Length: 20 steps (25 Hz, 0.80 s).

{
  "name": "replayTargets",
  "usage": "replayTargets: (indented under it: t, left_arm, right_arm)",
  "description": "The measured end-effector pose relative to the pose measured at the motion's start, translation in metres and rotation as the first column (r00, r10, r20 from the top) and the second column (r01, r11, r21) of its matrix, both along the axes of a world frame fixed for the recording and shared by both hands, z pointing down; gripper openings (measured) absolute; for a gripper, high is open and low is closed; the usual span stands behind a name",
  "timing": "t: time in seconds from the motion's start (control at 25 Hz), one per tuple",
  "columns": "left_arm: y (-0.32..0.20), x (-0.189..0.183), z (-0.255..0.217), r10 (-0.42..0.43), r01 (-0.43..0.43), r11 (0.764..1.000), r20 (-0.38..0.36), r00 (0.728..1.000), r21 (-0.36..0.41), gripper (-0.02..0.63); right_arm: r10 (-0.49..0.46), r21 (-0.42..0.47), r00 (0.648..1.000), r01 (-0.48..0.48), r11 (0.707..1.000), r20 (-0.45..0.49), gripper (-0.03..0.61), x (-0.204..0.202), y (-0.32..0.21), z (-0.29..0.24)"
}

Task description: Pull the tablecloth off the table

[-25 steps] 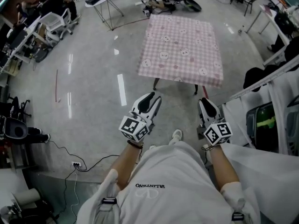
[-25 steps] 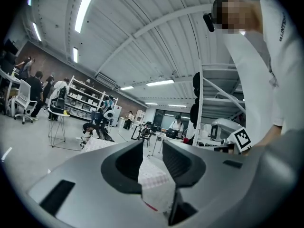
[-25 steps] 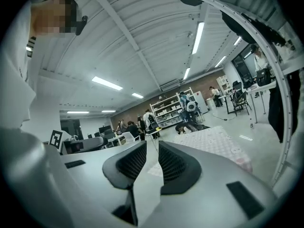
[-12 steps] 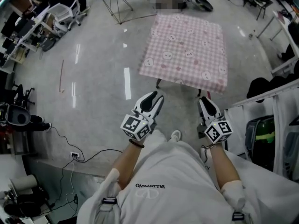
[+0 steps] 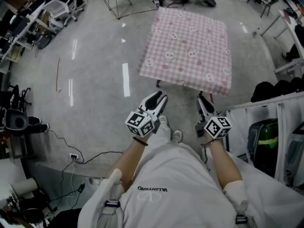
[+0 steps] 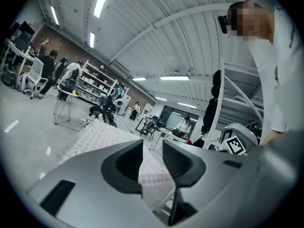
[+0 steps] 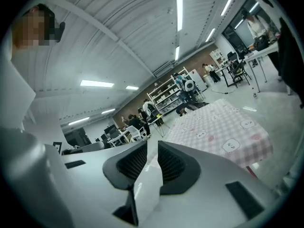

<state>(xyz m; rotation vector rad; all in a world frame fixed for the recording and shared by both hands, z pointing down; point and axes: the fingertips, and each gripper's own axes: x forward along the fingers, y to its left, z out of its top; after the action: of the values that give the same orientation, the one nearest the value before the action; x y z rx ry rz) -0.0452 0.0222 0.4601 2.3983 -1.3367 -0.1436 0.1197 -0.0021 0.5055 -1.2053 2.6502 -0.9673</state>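
left gripper (image 5: 159,98): held out low in front of me, over bare floor, well short of the table.
left jaws: apart in the left gripper view, with nothing between them; only distant cloth shows through the gap.
right gripper (image 5: 200,100): level with the left one, just short of the table's near right corner.
right jaws: a narrow gap apart in the right gripper view, holding nothing.
shoes (image 5: 176,137): white, on the floor between the two grippers and closer to me.
cable (image 5: 90,161): dark, winding over the floor to my left.
floor (image 5: 95,80): grey and glossy, with streaks of light.
rail (image 5: 256,103): white, at my right, with dark bags (image 5: 270,89) beyond it.
table legs (image 5: 158,83): dark, showing under the near hem.
tablecloth (image 5: 190,46): pink check with small white faces, spread flat over the table ahead of me, its edges hanging down; neither gripper touches it.
chair (image 5: 57,8): white, far off to the left, beside desks.
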Motion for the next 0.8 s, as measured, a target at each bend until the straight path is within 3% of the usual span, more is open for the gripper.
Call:
replayTargets:
  t: [0.16,0.36,0.48,0.8]
  left_arm:
    - [-0.026,-0.004,0.022,0.038,-0.039,0.998,-0.027,0.999,-0.047,0.112]
    - [-0.048,-0.009,0.063,0.067,-0.091,0.984,-0.151,0.986,-0.153,0.114]
    - [-0.064,-0.009,0.086,0.093,-0.13,0.972,-0.187,0.978,-0.197,0.114]
    - [-0.095,-0.003,0.139,0.112,-0.214,0.937,-0.344,0.932,-0.275,0.113]
  right_arm:
    - [0.02,-0.075,0.998,-0.016,0.997,0.054,0.092,-0.014,-0.021,0.016]
    - [0.053,-0.161,0.996,-0.04,0.986,0.076,0.092,-0.029,-0.04,0.039]
    - [0.093,-0.215,0.991,-0.07,0.974,0.096,0.092,-0.033,-0.058,0.057]
    - [0.174,-0.353,0.974,-0.114,0.929,0.144,0.094,-0.035,-0.071,0.116]
